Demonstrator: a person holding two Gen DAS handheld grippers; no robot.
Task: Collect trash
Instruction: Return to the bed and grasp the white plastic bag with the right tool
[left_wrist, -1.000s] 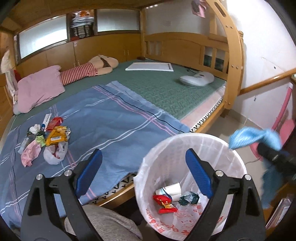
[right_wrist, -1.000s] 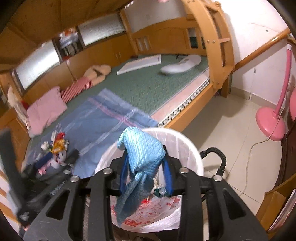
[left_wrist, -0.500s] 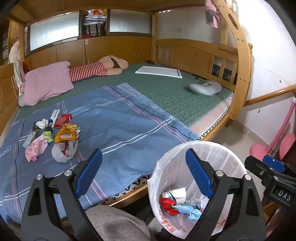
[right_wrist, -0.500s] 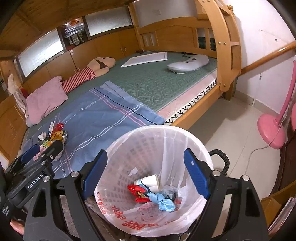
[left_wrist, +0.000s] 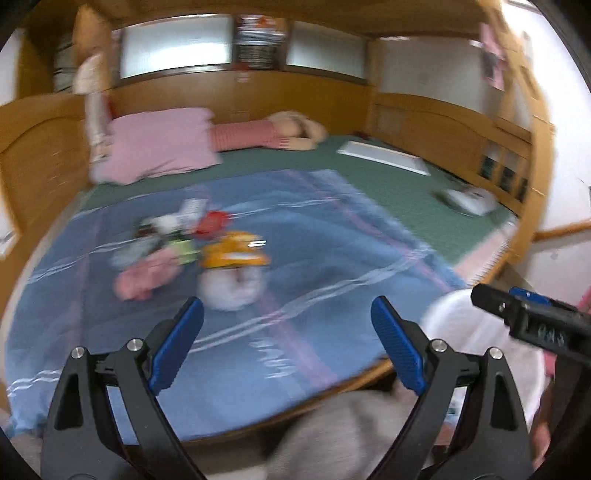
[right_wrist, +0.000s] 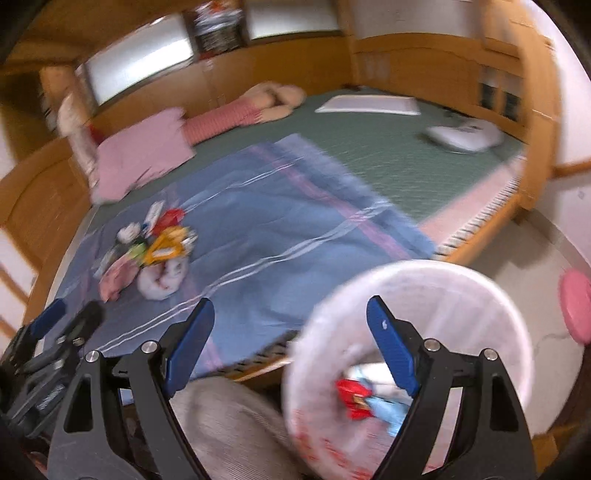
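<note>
A pile of trash (left_wrist: 207, 254) (right_wrist: 151, 254) lies on the blue striped blanket (left_wrist: 314, 266) (right_wrist: 266, 236): an orange wrapper, a white bag, pink and red scraps. My left gripper (left_wrist: 288, 343) hangs open and empty over the blanket, just short of the pile. My right gripper (right_wrist: 291, 339) is open and empty too, above the bed's edge and the white lined trash bin (right_wrist: 461, 295) (left_wrist: 461, 332). In the bin lie a red wrapper (right_wrist: 351, 398) and the light blue cloth (right_wrist: 388, 406). Both views are blurred by motion.
A pink pillow (left_wrist: 159, 144) and a striped plush toy (left_wrist: 258, 133) lie at the head of the green mattress (left_wrist: 388, 192). A white board (left_wrist: 384, 158) and a white device (left_wrist: 469, 199) sit at its far side. A pink lamp base (right_wrist: 576, 310) stands on the floor.
The right gripper opened and dropped the light blue cloth into the bin. Both grippers then swung left, from over the bin toward the trash pile on the blanket.
</note>
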